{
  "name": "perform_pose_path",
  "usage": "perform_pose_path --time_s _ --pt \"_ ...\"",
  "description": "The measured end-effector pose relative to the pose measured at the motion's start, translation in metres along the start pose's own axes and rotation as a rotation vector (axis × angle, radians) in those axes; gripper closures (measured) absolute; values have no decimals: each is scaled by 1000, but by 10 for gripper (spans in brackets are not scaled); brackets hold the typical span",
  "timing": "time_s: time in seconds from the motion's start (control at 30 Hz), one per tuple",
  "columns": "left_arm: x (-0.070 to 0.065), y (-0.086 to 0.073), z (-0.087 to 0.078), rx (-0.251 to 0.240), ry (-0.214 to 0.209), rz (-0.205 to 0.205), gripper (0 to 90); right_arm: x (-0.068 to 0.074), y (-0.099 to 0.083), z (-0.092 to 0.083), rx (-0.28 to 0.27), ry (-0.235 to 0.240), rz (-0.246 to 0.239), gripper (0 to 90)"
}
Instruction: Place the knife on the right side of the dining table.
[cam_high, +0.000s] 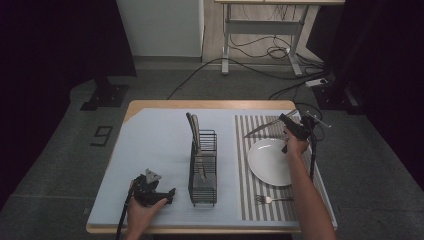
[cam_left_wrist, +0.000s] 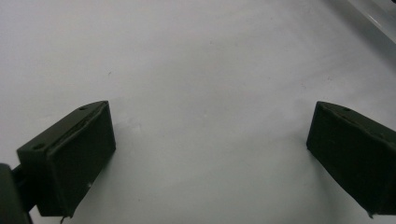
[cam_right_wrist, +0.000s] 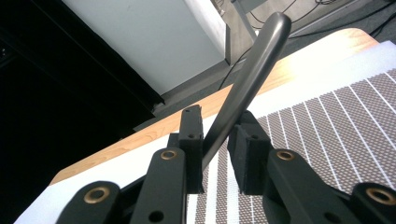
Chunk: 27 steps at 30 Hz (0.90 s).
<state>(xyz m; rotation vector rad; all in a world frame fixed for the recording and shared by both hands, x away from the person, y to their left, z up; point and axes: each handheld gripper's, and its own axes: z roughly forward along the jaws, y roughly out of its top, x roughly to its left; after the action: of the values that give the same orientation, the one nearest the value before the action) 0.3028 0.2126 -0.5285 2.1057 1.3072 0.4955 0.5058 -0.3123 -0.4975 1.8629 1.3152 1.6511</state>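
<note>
Place-setting step: my right gripper pinches a knife by its handle, both pads pressed on the metal in the right gripper view, and holds it raised over the far part of the striped placemat, blade pointing left and slightly down. The white plate lies on the mat just under my hand; a fork lies on the mat near its front edge, apart from the plate. My left gripper rests near the front of the tabletop, jaws spread wide with nothing between them.

I judge the knife to be in transit, either toward a resting place beside the plate or toward the wire rack; the next move calls for lowering it level so the blade tip does not strike the plate rim.

Open room lies on the mat behind and to the right of the plate, though that right strip is narrow and the tabletop's edge is close. The rack stands between my two grippers, so a leftward sweep must pass above it.
</note>
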Motion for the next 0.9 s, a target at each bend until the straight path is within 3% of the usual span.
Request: perform_pose_path --time_s 0.37,0.9 --pt "0 0 0 0 0 0 6 -15 -7 -2 23 -33 38 726" --pt "0 0 0 0 -1 0 6 -25 -9 0 63 -59 86 705"
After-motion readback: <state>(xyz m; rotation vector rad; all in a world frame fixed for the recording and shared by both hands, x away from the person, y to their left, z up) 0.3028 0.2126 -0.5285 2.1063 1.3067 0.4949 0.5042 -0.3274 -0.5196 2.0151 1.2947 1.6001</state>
